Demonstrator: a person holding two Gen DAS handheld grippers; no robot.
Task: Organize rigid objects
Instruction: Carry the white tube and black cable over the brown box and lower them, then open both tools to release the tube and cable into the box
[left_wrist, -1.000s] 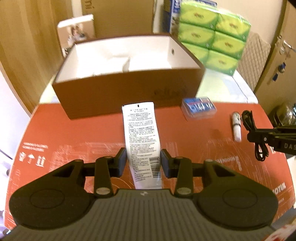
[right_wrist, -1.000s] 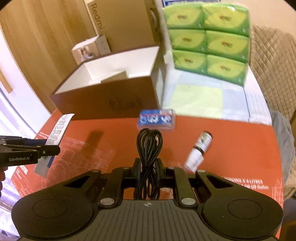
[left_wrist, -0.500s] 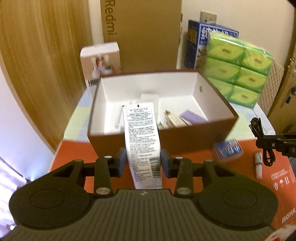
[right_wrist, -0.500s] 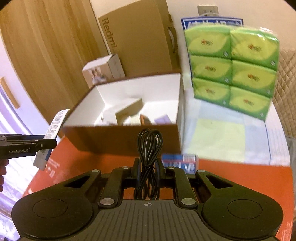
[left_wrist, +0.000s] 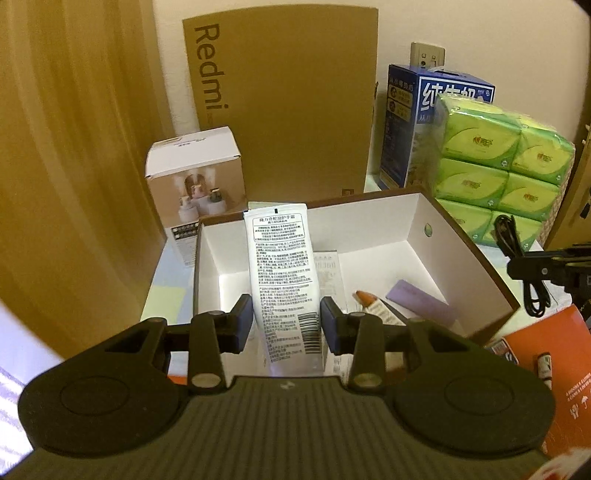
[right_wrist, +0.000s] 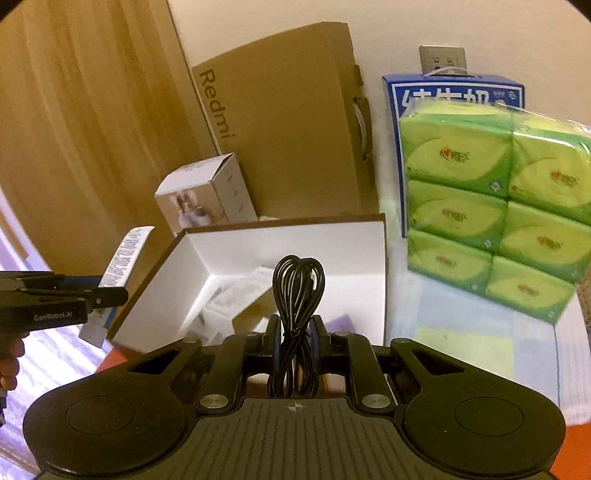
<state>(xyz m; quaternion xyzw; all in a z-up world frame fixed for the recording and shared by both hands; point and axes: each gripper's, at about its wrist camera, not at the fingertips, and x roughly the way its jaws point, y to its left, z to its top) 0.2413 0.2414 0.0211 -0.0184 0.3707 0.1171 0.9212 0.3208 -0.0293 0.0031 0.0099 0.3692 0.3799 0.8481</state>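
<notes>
Cream wall (left_wrist: 461, 33) behind the desk (right_wrist: 480, 343), wood-grain panel (left_wrist: 74, 147) on the left, wall socket (right_wrist: 442, 59) high on the wall, warm yellowish light, tall cardboard carton (left_wrist: 288, 122) leaning against the wall, quilted beige cushion at far right.

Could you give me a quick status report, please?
Left gripper shut on white tube. Right gripper shut on coiled black cable. Both over open box; nothing blocking.

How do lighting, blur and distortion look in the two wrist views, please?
Left wrist: warm yellowish cast, fisheye-bent tall brown cardboard box, printed white tube sharp. Right wrist: green tissue packs smeared by motion, coiled black cable sharp, dark corners.
</notes>
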